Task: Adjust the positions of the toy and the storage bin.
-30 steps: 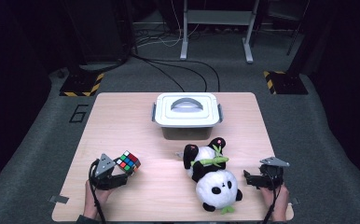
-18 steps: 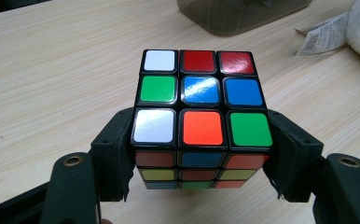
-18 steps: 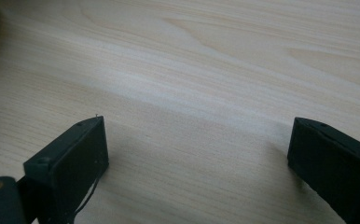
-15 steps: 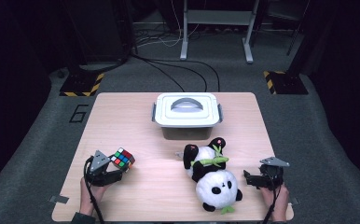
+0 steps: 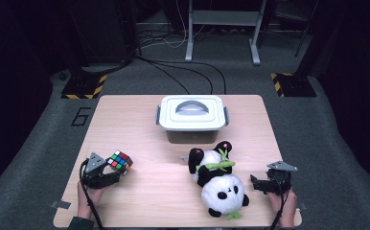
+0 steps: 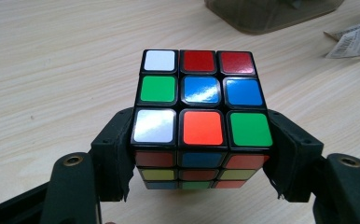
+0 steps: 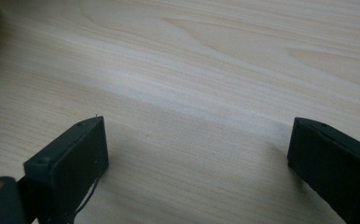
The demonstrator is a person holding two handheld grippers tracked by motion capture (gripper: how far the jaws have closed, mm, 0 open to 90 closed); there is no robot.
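The puzzle cube (image 6: 200, 119) sits between the jaws of the left gripper (image 6: 201, 158), whose black pads press on its two opposite sides low down, so the jaws are closed on it at about the cube's own width. Its top face shows white, red and red squares along the far row, green, blue and blue across the middle, and white, orange and green nearest the camera. In the high view the puzzle cube (image 5: 119, 160) is at the near left part of the tabletop (image 5: 140, 120), tilted a little on a corner at the tip of the left gripper (image 5: 107, 173), with the person's left hand (image 5: 88, 199) behind it at the tabletop's near edge. Whether the cube rests on the wood or is raised just off it I cannot tell. Well to the right of it lies a plush panda (image 5: 217, 179) on its back, head toward the near edge, with a green sprig across its chest. Beyond the panda, near the middle of the far half, stands a lidded storage box (image 5: 192, 115) with a grey handle on its white lid. The right gripper (image 5: 264, 184) rests by the near right corner, just beside the panda's head, held by the right hand (image 5: 283, 206); its jaws stand wide apart over bare wood (image 7: 197, 93) with nothing between them.
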